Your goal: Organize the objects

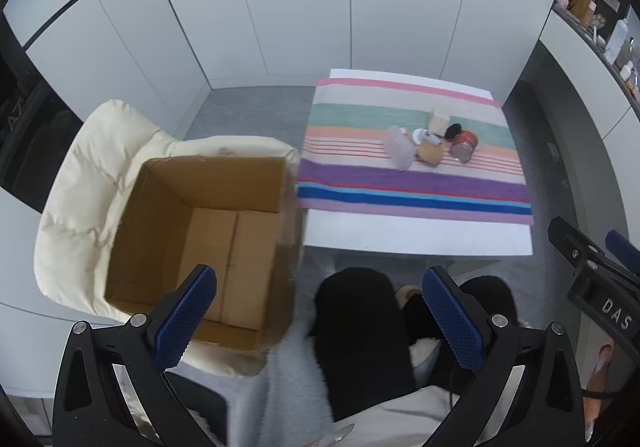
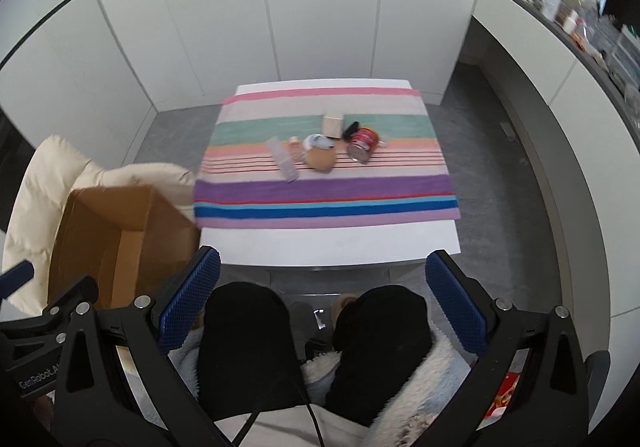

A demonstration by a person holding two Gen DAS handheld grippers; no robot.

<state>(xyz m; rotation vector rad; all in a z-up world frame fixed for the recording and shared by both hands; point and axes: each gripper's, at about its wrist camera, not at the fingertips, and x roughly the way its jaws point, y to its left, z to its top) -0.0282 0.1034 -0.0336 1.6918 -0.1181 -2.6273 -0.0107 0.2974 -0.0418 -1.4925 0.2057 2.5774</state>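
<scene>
Both grippers hanging wide open, holding nothing.

Cardboard box (image 1: 208, 247) sitting empty on cream chair (image 1: 80, 183), L of table (image 2: 328, 243); striped cloth (image 2: 324, 187) w/ items clustered mid-cloth: red can (image 2: 363, 143), clear packet (image 2: 285, 159). L gripper (image 1: 320, 321) over box edge/knees; R gripper (image 2: 322, 305) above lap, touching nothing.

Two high wrist views facing down, sharing the distant striped cloth (image 1: 416, 151) (image 2: 326, 175).

Cluster of small objects (image 2: 320, 151) at frame centre: too small and soft to identify, several overlapping. Cardboard box (image 2: 116, 243), lower left: near corner hidden behind the left gripper's frame. Shelf clutter (image 2: 576, 15), upper right: blurred, cut by the frame edge. Box's right wall smeared in left wrist view.
</scene>
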